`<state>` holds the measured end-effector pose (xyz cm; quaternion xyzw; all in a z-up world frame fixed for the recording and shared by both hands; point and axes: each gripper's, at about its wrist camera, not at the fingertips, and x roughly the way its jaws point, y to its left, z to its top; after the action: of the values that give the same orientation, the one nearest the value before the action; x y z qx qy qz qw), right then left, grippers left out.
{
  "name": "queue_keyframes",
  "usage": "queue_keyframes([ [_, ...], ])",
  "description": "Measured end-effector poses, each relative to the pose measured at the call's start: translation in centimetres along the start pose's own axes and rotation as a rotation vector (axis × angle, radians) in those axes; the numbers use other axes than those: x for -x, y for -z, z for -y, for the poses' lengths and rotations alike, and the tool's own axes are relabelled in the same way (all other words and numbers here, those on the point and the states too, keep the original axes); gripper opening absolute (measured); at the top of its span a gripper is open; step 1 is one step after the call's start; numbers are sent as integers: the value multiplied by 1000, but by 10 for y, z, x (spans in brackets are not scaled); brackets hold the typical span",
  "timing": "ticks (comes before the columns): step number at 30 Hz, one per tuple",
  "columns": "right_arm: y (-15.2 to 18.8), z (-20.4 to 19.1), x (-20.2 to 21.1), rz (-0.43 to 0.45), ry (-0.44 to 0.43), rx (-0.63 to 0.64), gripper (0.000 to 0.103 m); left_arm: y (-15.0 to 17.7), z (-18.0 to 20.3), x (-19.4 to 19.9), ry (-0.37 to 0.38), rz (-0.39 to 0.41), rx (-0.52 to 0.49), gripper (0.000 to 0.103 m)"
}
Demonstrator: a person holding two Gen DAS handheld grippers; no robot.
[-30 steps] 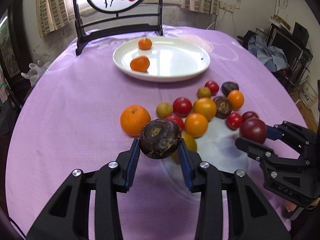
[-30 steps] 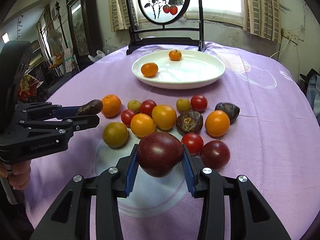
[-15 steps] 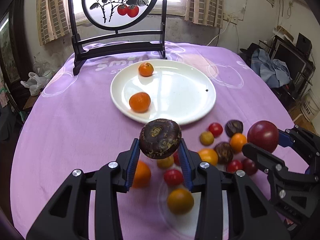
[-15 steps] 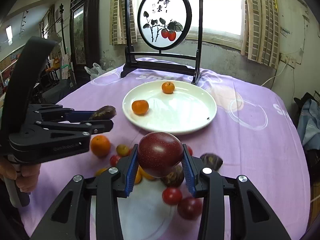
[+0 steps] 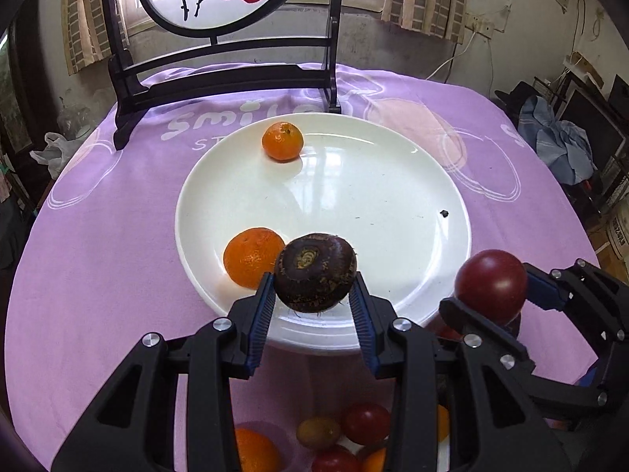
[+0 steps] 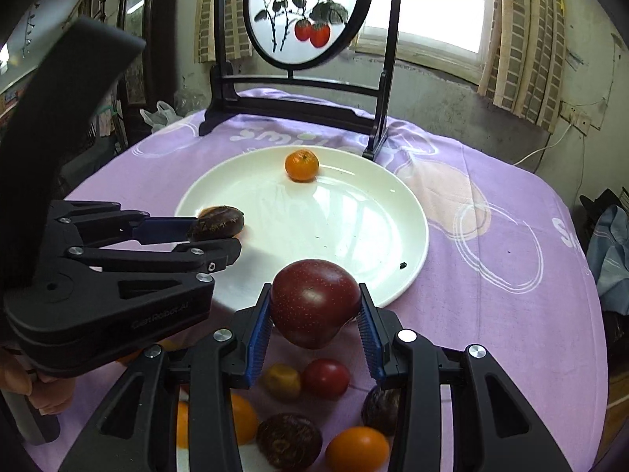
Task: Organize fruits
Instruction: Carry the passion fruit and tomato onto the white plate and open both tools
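Note:
My left gripper (image 5: 312, 299) is shut on a dark brown wrinkled fruit (image 5: 314, 271) and holds it over the near rim of the white plate (image 5: 393, 204). My right gripper (image 6: 314, 314) is shut on a dark red plum (image 6: 314, 306), just short of the plate's (image 6: 354, 228) near edge; it also shows in the left wrist view (image 5: 491, 287). Two tangerines lie on the plate, one near (image 5: 253, 257) and one far (image 5: 283, 141). Several loose fruits (image 6: 326, 377) lie on the purple cloth below the grippers.
A black stand with a round painted screen (image 6: 302, 11) rises behind the plate. The purple tablecloth (image 5: 98, 236) covers a round table. Clothes and clutter (image 5: 562, 149) sit off the table's right side.
Both grippers have risen from the fruit pile and moved forward to the plate, each still holding its fruit. The loose fruits now lie beneath the fingers.

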<state>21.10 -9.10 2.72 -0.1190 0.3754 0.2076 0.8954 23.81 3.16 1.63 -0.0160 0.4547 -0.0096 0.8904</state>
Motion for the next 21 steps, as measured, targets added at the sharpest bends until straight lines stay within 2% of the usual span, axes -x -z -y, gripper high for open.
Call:
queue_keyframes([
  [7, -5, 3, -28, -46, 3, -2, 43, -9, 0, -21, -3, -31, 3, 39],
  [8, -5, 4, -30, -49, 4, -2, 53, -9, 1, -22, 13, -30, 8, 41],
  [10, -4, 5, -26, -28, 30, -3, 63, -9, 0, -19, 18, -26, 21, 51],
  [12, -2, 7, -21, -26, 16, -14, 63, -8, 0, -14, 8, -10, 22, 57],
  [18, 13, 17, 2, -10, 4, -61, 63, 5, -5, 4, 12, -3, 21, 61],
  [21, 24, 22, 14, -10, -1, -88, 64, 17, -6, 19, -12, 22, 11, 70],
])
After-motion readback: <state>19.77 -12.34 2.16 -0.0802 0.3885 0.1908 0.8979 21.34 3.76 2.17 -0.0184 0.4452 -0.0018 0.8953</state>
